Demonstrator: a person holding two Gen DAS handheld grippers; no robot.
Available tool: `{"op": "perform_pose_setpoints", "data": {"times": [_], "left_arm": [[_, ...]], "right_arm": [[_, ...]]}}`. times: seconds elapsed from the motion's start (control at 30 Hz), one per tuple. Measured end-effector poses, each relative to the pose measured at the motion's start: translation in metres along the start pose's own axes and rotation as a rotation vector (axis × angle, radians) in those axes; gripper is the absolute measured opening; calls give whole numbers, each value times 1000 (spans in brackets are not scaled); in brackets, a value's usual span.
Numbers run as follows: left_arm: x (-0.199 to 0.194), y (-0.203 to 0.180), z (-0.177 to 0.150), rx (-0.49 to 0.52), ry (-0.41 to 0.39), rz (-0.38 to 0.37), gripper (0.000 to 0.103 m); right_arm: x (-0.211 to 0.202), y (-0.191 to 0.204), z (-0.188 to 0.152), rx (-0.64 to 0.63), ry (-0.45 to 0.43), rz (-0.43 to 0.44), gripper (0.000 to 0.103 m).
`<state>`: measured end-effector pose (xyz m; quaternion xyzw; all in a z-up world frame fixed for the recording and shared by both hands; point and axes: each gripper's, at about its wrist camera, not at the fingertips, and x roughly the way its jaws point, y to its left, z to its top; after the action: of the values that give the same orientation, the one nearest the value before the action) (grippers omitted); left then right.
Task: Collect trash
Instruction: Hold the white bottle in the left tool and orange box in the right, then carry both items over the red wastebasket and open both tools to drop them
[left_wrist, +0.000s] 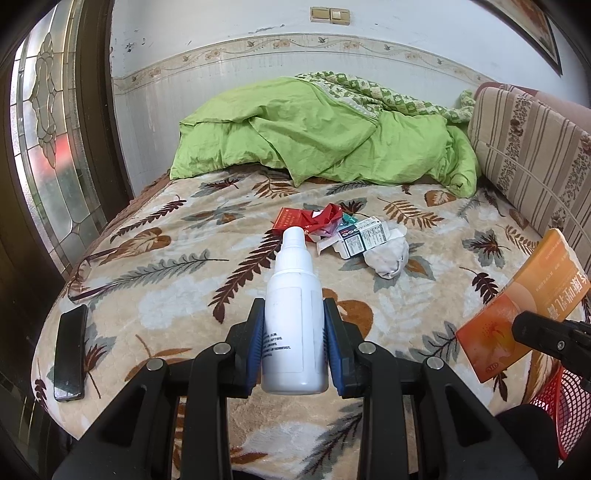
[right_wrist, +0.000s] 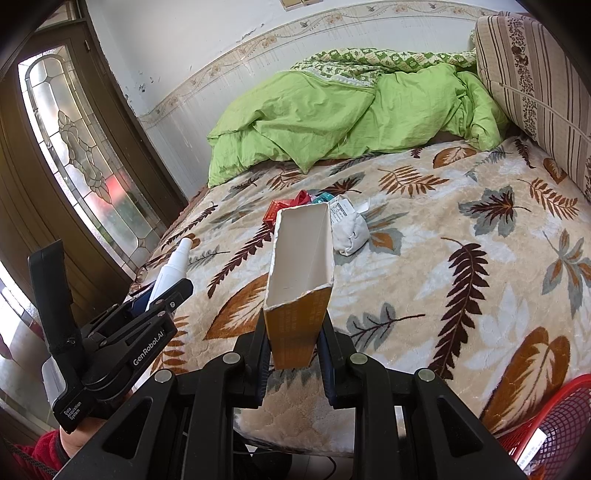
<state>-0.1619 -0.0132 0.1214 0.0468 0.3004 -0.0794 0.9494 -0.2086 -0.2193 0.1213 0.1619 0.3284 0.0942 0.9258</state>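
Both your tongs are full, left tongs (left_wrist: 294, 341) gripping the white bottle (left_wrist: 294, 314), right tongs (right_wrist: 293, 350) the torn orange box (right_wrist: 300, 284), so a careless release beside the red basket (right_wrist: 554, 424) can drop them outside it.

You're in a home bedroom: a bed under a leaf-print blanket (left_wrist: 177, 280), a rumpled green duvet (left_wrist: 317, 136), a striped headboard cushion (left_wrist: 532, 147) and a leaded-glass door (left_wrist: 48, 147).
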Motion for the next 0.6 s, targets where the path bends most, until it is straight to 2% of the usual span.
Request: {"op": "perform_pose_setpoints", "data": {"times": [0.6], "left_arm": [[0, -8, 0, 7, 4, -3, 29]], "right_arm": [[-3, -5, 0, 10, -6, 0, 24]]}}
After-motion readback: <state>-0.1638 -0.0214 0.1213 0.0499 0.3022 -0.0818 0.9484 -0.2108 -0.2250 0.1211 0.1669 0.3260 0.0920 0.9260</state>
